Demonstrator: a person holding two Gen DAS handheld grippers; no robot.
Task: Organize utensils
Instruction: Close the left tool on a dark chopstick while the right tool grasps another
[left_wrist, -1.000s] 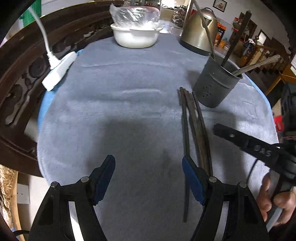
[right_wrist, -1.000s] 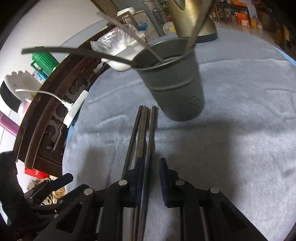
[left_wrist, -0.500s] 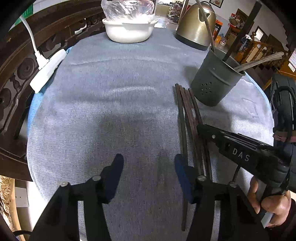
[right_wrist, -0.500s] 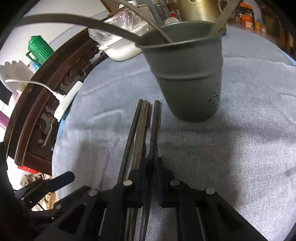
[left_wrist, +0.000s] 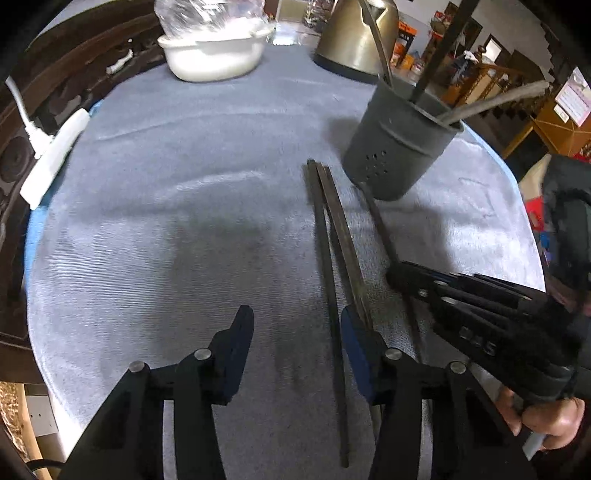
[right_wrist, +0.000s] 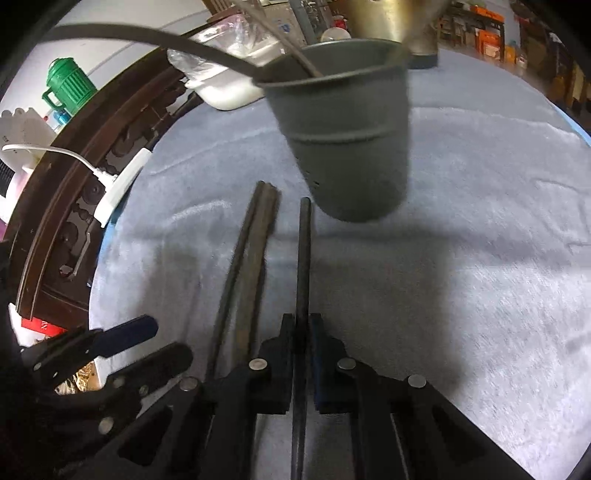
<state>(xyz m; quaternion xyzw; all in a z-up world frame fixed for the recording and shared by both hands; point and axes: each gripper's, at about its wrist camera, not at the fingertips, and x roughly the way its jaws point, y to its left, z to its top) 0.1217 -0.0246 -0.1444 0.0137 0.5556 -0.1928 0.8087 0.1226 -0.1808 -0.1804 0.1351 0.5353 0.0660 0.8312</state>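
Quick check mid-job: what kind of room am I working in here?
Most likely a lived-in home dining or kitchen area: a cloth-covered table with a kettle, a white bowl and a grey utensil holder; carved dark wood furniture and cluttered shelves stand behind.

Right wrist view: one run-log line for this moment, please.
right gripper: shut on one chopstick | left gripper: closing, nothing gripped | other chopsticks: on cloth | holder: upright

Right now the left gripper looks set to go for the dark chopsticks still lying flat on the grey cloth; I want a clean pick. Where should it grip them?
Take the pair of dark chopsticks near the end closest to the left gripper, from above, fingers straddling them crosswise. They lie flat and side by side, so end-on offers nothing. The closing jaws are empty.
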